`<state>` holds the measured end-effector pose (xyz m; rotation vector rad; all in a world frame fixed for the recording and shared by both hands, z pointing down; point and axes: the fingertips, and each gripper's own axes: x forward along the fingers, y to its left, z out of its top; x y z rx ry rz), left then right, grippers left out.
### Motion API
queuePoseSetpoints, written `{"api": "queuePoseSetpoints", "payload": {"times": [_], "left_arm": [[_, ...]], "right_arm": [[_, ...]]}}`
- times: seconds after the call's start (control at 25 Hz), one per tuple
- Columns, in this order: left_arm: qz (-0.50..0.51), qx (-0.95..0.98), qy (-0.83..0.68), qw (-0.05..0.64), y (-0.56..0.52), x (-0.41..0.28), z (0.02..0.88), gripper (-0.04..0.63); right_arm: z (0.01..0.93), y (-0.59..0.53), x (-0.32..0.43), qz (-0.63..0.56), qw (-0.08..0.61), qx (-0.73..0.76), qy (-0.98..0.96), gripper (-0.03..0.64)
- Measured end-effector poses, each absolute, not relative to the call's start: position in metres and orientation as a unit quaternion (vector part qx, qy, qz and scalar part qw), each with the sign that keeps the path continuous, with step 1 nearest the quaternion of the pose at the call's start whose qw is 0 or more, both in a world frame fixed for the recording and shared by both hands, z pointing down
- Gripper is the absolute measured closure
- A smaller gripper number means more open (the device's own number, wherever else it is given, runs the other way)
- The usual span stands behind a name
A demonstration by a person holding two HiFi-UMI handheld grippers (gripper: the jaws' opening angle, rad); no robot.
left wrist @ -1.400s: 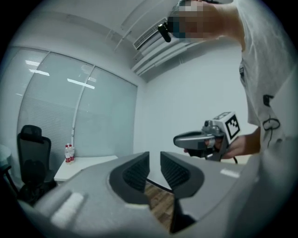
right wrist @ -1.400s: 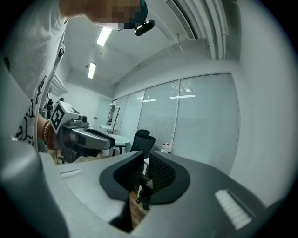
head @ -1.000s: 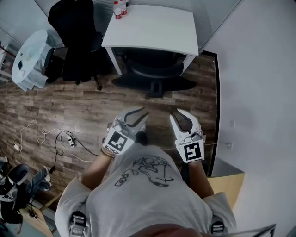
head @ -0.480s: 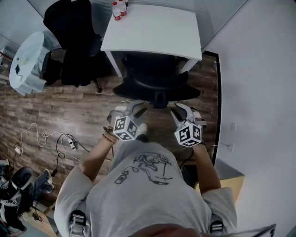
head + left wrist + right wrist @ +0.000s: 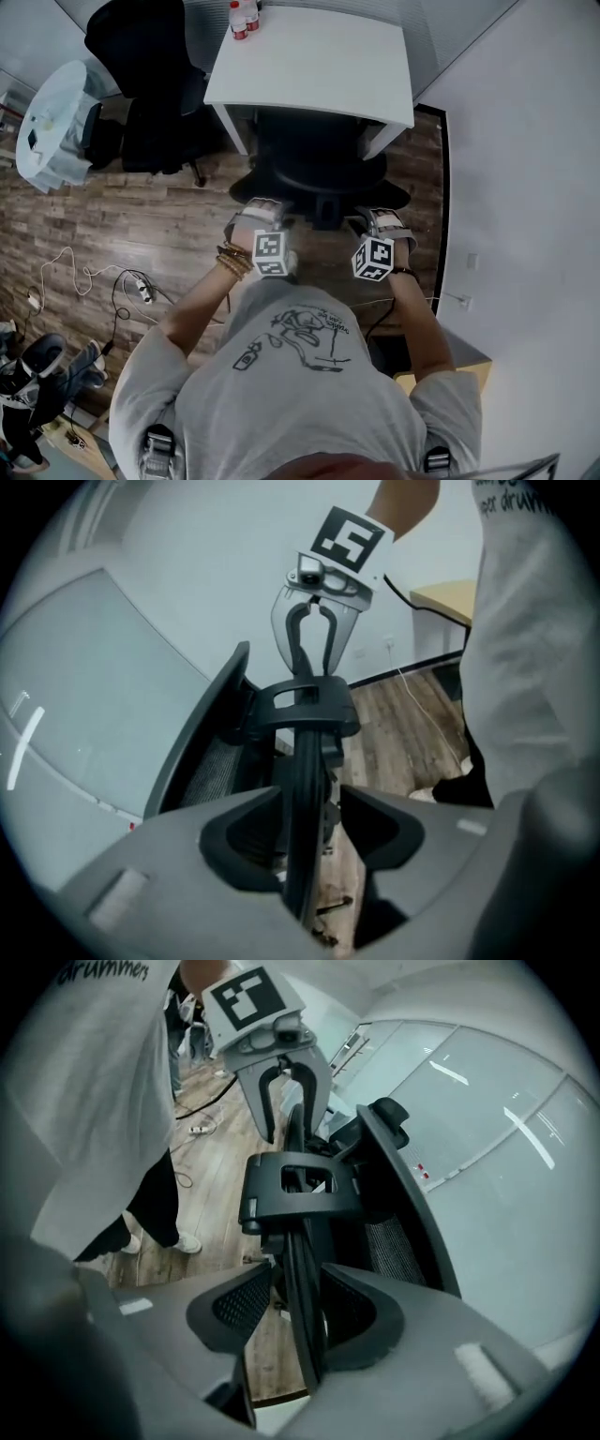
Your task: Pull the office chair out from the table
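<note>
The rim of the office chair (image 5: pixel 302 761), between the jaws of the left gripper (image 5: pixel 307 808), looks matt plastic; its back is mesh cloth. The floor (image 5: pixel 412 714) below is slightly glossy wood.

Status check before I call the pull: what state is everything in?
Office chair: pushed in, seat under the white table.
Left gripper: open, jaws have just been opening, backrest rim between them, not clamped.
Right gripper: open likewise, jaws just been opening, astride the same rim.
Bottles: upright on the table's far corner.

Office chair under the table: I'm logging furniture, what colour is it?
The office chair is black, best seen in the head view.
</note>
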<state>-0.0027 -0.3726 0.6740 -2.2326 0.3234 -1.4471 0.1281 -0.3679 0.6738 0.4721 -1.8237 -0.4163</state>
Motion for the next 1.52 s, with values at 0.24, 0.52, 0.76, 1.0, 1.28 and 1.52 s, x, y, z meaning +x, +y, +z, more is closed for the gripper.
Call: {"api": "queuePoseSetpoints", "payload": {"times": [0.24,0.52,0.76,1.0,1.28,1.52], "left_arm": [[-0.551,-0.789,0.113,0.246,-0.384,-0.003,0.687,0.403],[-0.549,-0.788,0.111,0.255,-0.383,-0.004,0.694,0.491],[-0.551,-0.790,0.110,0.246,-0.382,-0.004,0.694,0.497],[-0.554,-0.790,0.114,0.237,-0.379,-0.009,0.694,0.502],[-0.554,-0.791,0.106,0.238,-0.357,-0.022,0.693,0.500],[-0.555,-0.790,0.101,0.239,-0.329,-0.021,0.693,0.500]], "right_arm": [[0.697,-0.379,0.130,-0.203,0.600,0.176,-0.754,0.446],[0.701,-0.383,0.129,-0.209,0.607,0.175,-0.747,0.506],[0.704,-0.381,0.129,-0.207,0.612,0.176,-0.743,0.511],[0.703,-0.376,0.124,-0.204,0.614,0.174,-0.743,0.514],[0.702,-0.349,0.111,-0.200,0.608,0.170,-0.749,0.514],[0.701,-0.322,0.113,-0.196,0.606,0.173,-0.751,0.514]]}}
